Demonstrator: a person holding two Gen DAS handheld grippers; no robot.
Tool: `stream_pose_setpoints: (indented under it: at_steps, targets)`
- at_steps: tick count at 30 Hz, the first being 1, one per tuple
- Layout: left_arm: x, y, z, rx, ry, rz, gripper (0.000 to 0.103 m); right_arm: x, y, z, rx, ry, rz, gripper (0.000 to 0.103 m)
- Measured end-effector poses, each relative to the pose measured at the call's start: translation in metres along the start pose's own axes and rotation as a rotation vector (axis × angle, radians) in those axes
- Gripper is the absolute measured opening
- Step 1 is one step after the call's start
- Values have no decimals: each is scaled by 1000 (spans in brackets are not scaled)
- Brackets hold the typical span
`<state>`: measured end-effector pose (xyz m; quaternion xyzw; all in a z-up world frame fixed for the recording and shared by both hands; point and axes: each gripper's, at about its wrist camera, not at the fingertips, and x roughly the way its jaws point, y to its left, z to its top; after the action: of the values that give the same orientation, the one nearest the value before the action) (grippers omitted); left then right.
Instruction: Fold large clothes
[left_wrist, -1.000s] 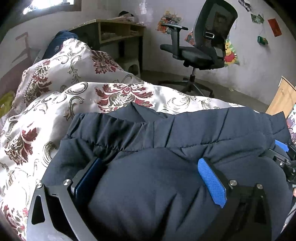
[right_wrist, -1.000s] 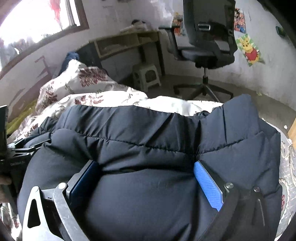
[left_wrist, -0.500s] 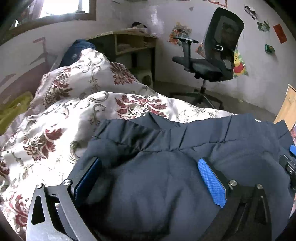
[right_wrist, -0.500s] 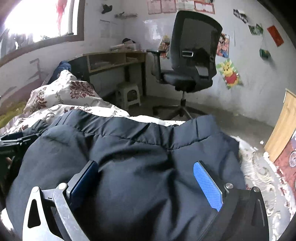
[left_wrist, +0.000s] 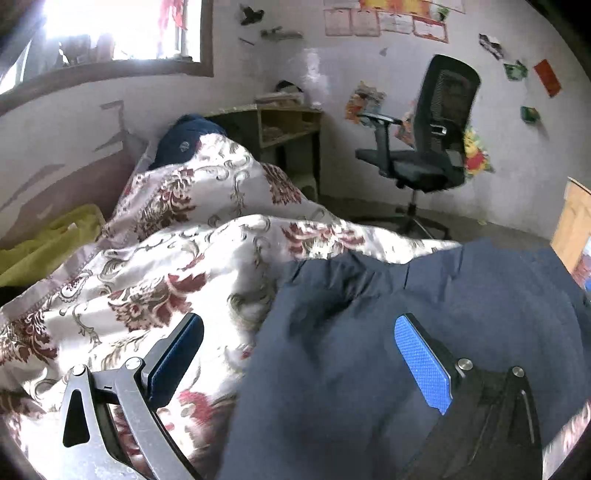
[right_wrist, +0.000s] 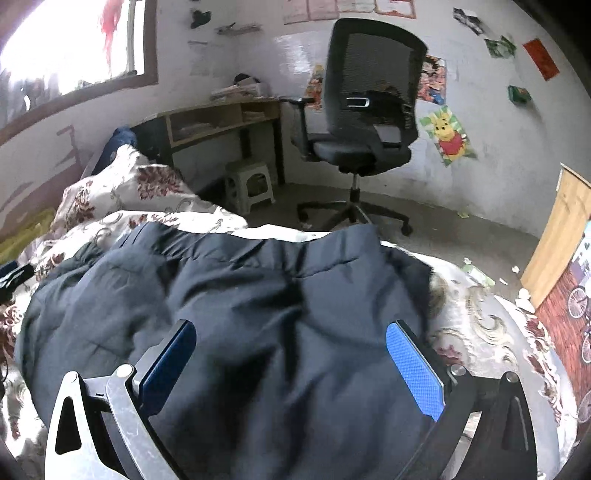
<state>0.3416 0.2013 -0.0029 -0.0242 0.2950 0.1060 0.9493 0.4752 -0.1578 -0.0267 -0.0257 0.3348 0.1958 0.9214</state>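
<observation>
A dark navy padded jacket (left_wrist: 424, 325) lies bunched on a bed with a white, red-flowered cover (left_wrist: 166, 266). In the left wrist view my left gripper (left_wrist: 299, 354) is open, its jaws wide apart over the jacket's left edge, the left finger over the cover and the right one over the jacket. In the right wrist view the jacket (right_wrist: 240, 295) fills the middle, and my right gripper (right_wrist: 291, 362) is open above it, both blue pads (right_wrist: 413, 373) clear of the cloth. Nothing is held.
A black office chair (right_wrist: 365, 110) stands on the floor beyond the bed, next to a wooden desk (right_wrist: 221, 118) and a small stool (right_wrist: 251, 184). A yellow-green cloth (left_wrist: 48, 243) lies at the far left. A wooden board (right_wrist: 565, 236) leans at the right.
Both grippers have drawn back and up from the jacket. The left gripper has shifted left, so the flowered cover now shows under its left finger. The jacket has sunk lower onto the bed.
</observation>
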Motion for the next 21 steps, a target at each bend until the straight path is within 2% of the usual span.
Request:
stream_pose_setpoints:
  at_steps: [4,6,10,17,21]
  targets:
    - [4,24,-14,6,125,-140,102,-5,-14,-5,-2,9,-24,103]
    - [14,35,-23,-26,203,-208,102,-4,-22,-10,6,24,-28,103]
    - [34,44,-27,-106,286,-294,102,7,-39,-18,43,77,-9,103]
    - [69,43,-12,-125,347,-362,102,30,-62,-21,108,174,86,103]
    - [91,46,-9,-133,390,-411,102,41,-74,-22,151,195,133,103]
